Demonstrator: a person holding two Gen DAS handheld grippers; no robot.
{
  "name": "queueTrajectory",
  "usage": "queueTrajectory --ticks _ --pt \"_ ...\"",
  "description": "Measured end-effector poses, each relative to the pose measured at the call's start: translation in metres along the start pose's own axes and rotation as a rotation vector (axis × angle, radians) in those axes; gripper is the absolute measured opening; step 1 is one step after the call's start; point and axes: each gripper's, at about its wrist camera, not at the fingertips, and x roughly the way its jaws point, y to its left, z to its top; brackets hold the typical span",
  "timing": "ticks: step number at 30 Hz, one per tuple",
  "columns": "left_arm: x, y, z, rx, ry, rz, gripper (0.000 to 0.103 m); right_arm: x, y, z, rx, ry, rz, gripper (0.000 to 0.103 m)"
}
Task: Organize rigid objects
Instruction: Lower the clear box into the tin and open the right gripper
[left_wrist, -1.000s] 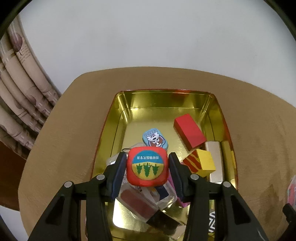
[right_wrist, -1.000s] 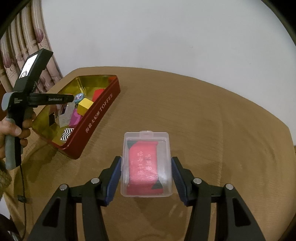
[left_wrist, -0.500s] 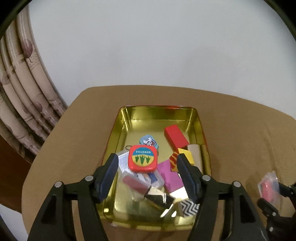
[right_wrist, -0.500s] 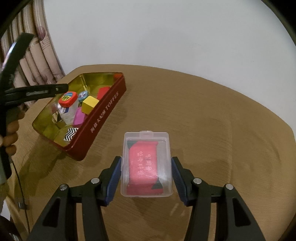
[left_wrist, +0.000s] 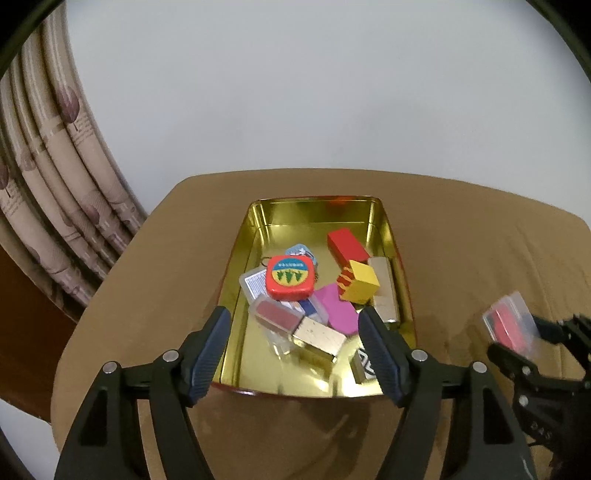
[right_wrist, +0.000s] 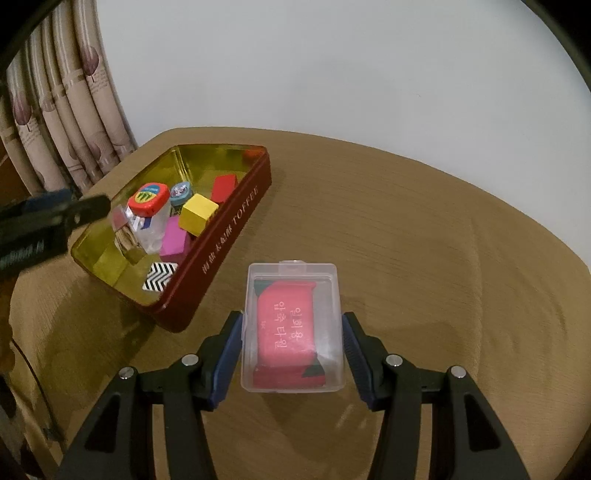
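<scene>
My left gripper (left_wrist: 293, 349) is opening empty above the tin (left_wrist: 384, 218); my right fingers (right_wrist: 231, 347) are gripping the clear box (right_wrist: 293, 328).

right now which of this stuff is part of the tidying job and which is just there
Part of the job:
- toffee tin
- clear plastic case, held in the right gripper
- red tape measure, just let go by the left gripper, jaws opening
- yellow block

Just there:
- curtain
- tablecloth

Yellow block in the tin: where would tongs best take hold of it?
Grip the yellow block from above, across its two flat opposite side faces. It stands proud of the pile in the tin, so its upper half is free; lower down, neighbours crowd it.
</scene>
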Motion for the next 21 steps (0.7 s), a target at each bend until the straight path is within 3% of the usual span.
queueTrajectory --ticks 9,17,21 --pt "-0.02 -0.025 -0.003 0.042 -0.025 -0.048 0.074 0.0 0.005 0.014 0.012 -0.011 0.004 0.055" --pt "-0.029 -0.035 -0.006 0.07 -0.04 -0.043 0.074 0.0 0.012 0.038 -0.014 -0.033 -0.011 0.055" --pt "-0.036 -0.032 -0.006 0.083 -0.073 0.012 0.075 0.003 0.015 0.048 -0.024 -0.037 -0.023 0.055"
